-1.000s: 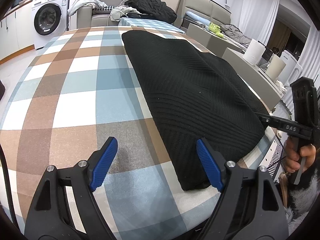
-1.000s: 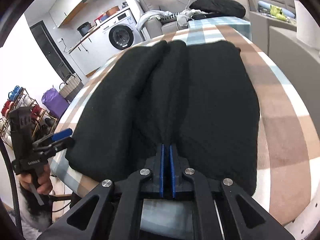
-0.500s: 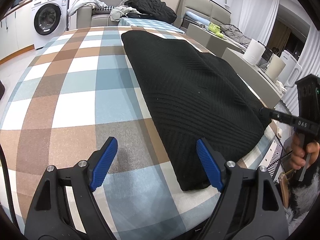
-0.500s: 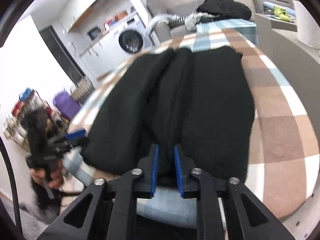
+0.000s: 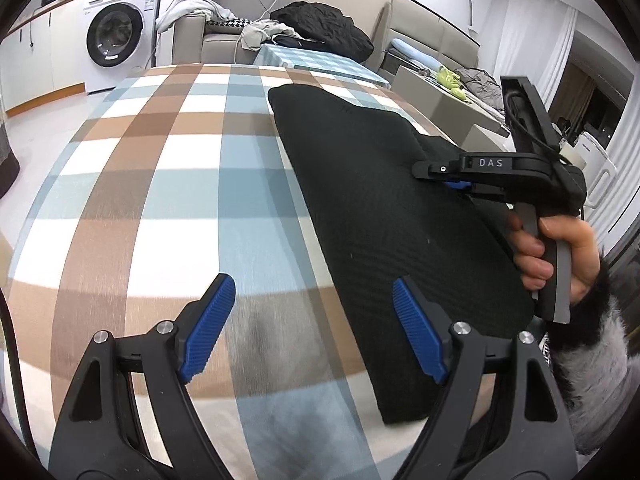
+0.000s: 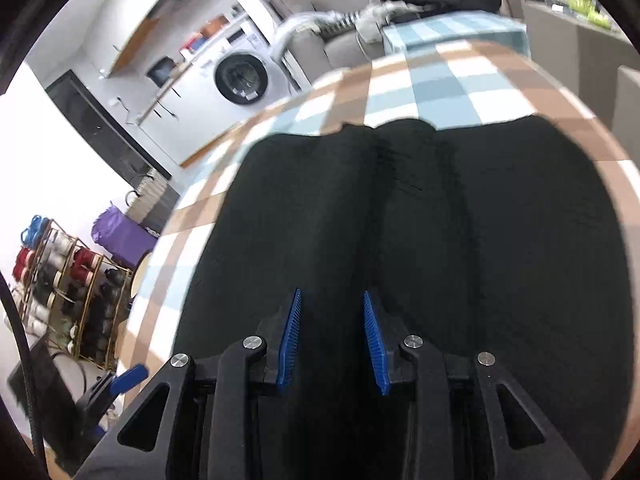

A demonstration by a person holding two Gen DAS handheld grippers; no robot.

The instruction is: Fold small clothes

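A black knitted garment [image 5: 372, 200] lies folded lengthwise on the checked tablecloth [image 5: 168, 184], along the table's right side. My left gripper [image 5: 314, 304] is open and empty, low over the near edge, its right finger just beside the garment's near corner. My right gripper [image 6: 331, 312] is open, held above the garment [image 6: 420, 240] with nothing between the pads. In the left wrist view it [image 5: 444, 174] hovers over the garment's middle right, held by a hand. In the right wrist view the left gripper [image 6: 120, 380] shows at the lower left.
A sofa [image 5: 208, 36] with a black jacket [image 5: 320, 24] and loose clothes stands beyond the table. A washing machine [image 5: 116, 32] is at the far left. A rack of thread spools [image 6: 60, 292] and a purple bag [image 6: 120, 232] stand on the floor.
My right gripper opened, let go of the garment's edge and rose forward over the garment. My left gripper stayed open and barely shifted.
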